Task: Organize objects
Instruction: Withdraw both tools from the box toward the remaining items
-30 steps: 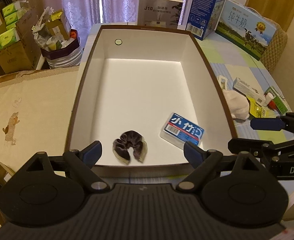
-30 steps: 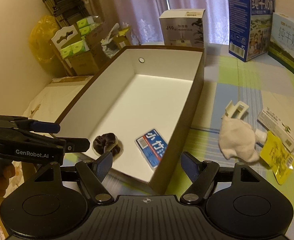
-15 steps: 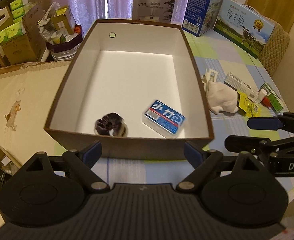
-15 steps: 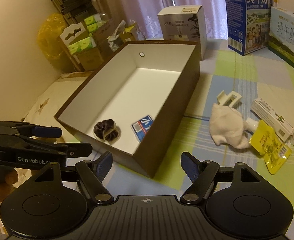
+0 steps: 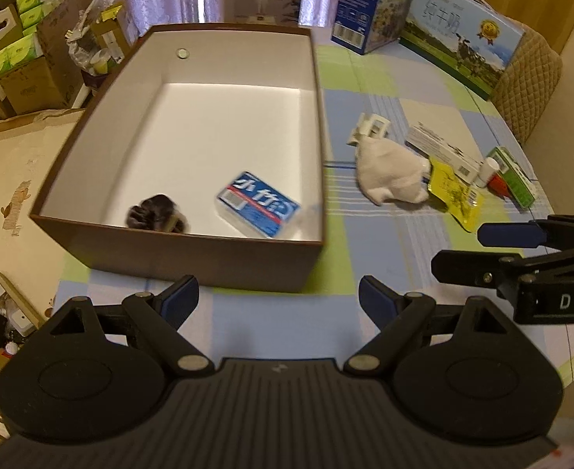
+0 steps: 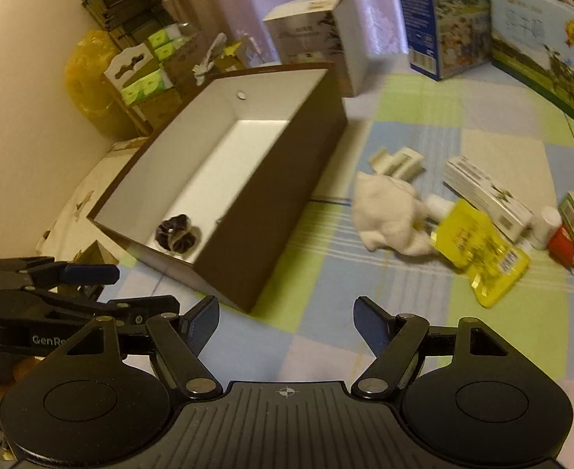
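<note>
A brown box point(image 5: 193, 258) with a white inside stands on the checked tablecloth and holds a dark scrunchie point(image 5: 156, 217) and a blue packet point(image 5: 257, 209). In the right wrist view the box point(image 6: 275, 203) and scrunchie point(image 6: 177, 232) show too. To the box's right lie a white cloth point(image 5: 390, 174), a white clip point(image 5: 369, 127), a yellow pouch point(image 5: 455, 191), a white carton point(image 5: 441, 148) and a green box point(image 5: 515, 176). My left gripper point(image 5: 278, 293) is open and empty in front of the box. My right gripper point(image 6: 286, 312) is open and empty, near the box's front corner.
Tall cartons point(image 5: 373, 0) and a milk box point(image 5: 463, 35) stand at the table's back. Cardboard boxes and bags point(image 5: 25, 58) crowd the floor on the left. A small white bottle point(image 6: 543, 224) and a red item point(image 6: 562, 248) lie by the green box.
Both grippers have pulled back and away from the box; the left one was over the box rim and now sits in front of it. The right view has swung rightwards towards the loose items.
</note>
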The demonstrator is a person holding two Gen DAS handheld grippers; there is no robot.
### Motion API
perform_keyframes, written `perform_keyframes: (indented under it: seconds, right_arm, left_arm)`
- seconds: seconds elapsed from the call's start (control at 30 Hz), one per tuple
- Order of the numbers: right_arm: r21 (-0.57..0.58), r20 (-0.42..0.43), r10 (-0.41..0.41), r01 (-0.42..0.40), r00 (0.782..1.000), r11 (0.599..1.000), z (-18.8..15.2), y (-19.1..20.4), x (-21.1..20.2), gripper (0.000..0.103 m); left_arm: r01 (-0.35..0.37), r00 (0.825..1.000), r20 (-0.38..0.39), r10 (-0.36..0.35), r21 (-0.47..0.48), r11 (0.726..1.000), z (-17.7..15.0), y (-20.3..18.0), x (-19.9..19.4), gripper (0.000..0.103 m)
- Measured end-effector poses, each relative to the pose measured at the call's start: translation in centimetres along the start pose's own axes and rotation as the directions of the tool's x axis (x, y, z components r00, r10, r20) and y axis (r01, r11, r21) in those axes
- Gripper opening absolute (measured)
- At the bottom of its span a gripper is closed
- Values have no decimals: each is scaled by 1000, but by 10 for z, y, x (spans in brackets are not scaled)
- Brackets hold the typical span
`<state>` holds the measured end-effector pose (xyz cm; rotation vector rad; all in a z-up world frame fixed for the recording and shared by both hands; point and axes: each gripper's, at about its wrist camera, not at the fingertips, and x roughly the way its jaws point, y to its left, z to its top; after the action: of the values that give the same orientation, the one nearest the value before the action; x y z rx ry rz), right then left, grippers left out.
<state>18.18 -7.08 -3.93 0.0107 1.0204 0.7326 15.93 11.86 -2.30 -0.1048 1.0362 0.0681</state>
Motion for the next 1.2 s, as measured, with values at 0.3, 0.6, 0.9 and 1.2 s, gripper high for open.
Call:
perform_keyframes:
  seconds: [0.3, 0.6, 0.9, 1.2]
  right_arm:
    - [109, 20, -11, 9, 1000, 994, -13, -50, -28, 84]
    - [138, 63, -125, 115, 990, 984, -30, -97, -57, 85]
    - [188, 24, -225, 217, 974, 958, -42, -144, -70, 85]
    - [286, 18, -237, 223, 971, 932, -45, -186, -77, 84]
  left_arm:
    - [9, 1000, -16, -9, 33, 999, -1, -47, 8, 87]
    - [41, 998, -40, -38, 82, 996, 3, -94, 28, 87]
    - [63, 996, -72, -55, 107, 992, 13, -125, 56, 88]
    - [42, 997, -64, -36, 105, 994, 34, -135, 92, 87]
